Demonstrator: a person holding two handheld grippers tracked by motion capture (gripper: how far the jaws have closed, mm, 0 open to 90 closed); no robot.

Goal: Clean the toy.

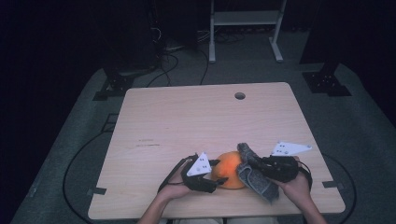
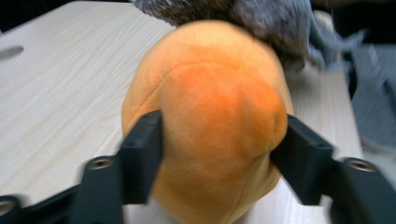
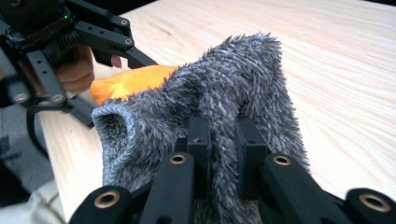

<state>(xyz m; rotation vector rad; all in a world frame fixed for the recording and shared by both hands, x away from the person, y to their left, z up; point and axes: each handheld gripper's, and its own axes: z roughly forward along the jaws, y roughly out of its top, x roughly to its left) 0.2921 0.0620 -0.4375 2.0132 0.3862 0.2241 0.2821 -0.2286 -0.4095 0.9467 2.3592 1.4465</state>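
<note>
An orange plush toy (image 1: pixel 229 168) lies near the table's front edge. My left gripper (image 1: pixel 220 171) comes at it from the left. In the left gripper view both jaws press against the sides of the orange plush toy (image 2: pixel 210 116). A grey fuzzy sock (image 1: pixel 256 181) drapes over the toy's right side. My right gripper (image 1: pixel 252 168) holds it, and in the right gripper view the jaws (image 3: pixel 223 135) are shut on a fold of the grey fuzzy sock (image 3: pixel 224 88), whose open cuff faces left. The orange toy (image 3: pixel 126 81) shows behind it.
The light wooden table (image 1: pixel 187 121) has a round hole (image 1: pixel 240 95) near its far edge. Beyond the table stand a white metal frame (image 1: pixel 245 28) and dark stands, with cables on the grey floor. Both forearms come in from the bottom edge.
</note>
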